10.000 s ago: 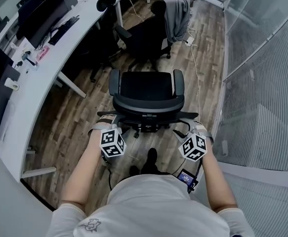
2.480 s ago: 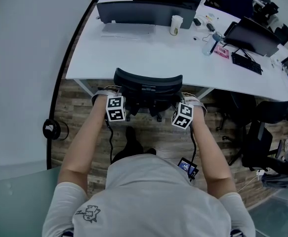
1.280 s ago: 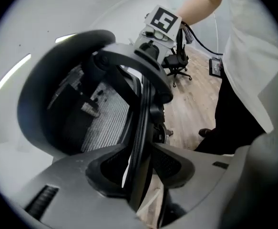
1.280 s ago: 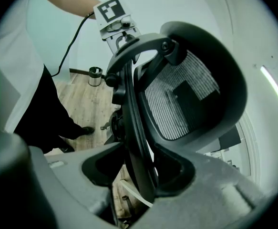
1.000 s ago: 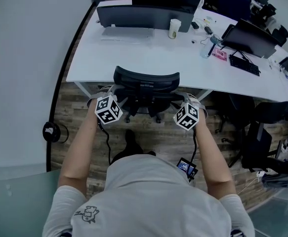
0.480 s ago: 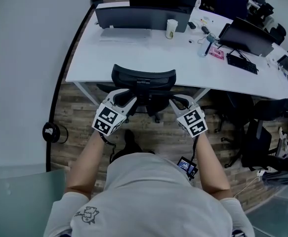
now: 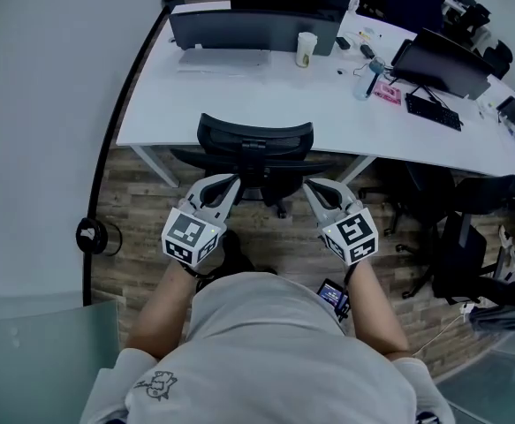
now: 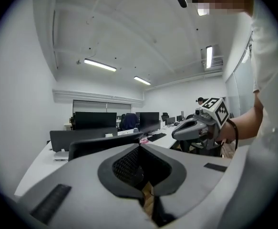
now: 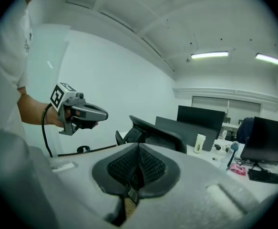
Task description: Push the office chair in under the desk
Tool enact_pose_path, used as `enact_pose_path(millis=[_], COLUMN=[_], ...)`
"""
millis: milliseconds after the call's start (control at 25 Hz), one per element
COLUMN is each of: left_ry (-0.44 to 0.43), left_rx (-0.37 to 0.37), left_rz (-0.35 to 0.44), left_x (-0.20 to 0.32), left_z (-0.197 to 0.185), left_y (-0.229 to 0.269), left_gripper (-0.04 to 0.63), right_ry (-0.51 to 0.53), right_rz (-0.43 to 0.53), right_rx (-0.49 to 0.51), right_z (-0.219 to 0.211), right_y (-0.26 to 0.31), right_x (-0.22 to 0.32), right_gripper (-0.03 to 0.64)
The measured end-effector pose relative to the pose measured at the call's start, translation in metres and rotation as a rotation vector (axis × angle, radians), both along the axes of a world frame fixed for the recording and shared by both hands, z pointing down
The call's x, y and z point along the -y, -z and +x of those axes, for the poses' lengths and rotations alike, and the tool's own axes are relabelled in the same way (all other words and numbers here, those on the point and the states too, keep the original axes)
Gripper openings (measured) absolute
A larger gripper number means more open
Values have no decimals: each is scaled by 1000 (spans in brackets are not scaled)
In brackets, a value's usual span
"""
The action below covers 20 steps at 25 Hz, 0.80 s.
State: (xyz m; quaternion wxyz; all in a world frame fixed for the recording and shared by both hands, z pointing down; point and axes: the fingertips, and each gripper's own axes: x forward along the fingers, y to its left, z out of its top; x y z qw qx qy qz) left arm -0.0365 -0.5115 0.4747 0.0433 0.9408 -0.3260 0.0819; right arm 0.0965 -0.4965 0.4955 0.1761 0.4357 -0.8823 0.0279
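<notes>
Office chair (image 7: 255, 141) under desk (image 7: 239, 95), backrest toward person; left gripper (image 7: 229, 184), right gripper (image 7: 311, 186) just closed, empty.

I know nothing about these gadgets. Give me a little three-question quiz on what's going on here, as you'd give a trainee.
1. True or false: the office chair stands pushed in at the white desk.
2. On the left gripper, the fingers are: A) open around the chair's backrest; B) shut with nothing between them; C) shut on a keyboard.
3. What pale thing stands on the white desk just right of the nearest monitor?

Key:
1. True.
2. B.
3. A cup.
</notes>
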Motion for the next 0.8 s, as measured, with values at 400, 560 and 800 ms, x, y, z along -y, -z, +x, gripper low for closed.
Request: enact_pose_path(millis=[400,560,800], left_ry=[-14,-14,-26], left_rx=[-40,-36,-39], left_rz=[-13,-3,21], left_x=[-20,-27,-31], left_z=[9,5,-1], left_y=[3,12,26], left_gripper=[-2,-2,-2], right_ry=[23,34,34], right_rz=[40,41,38], right_rx=[48,54,67], right_z=[6,7,4], right_y=[16,21,22], right_x=[-15,-22,-30], right_gripper=[3,3,3])
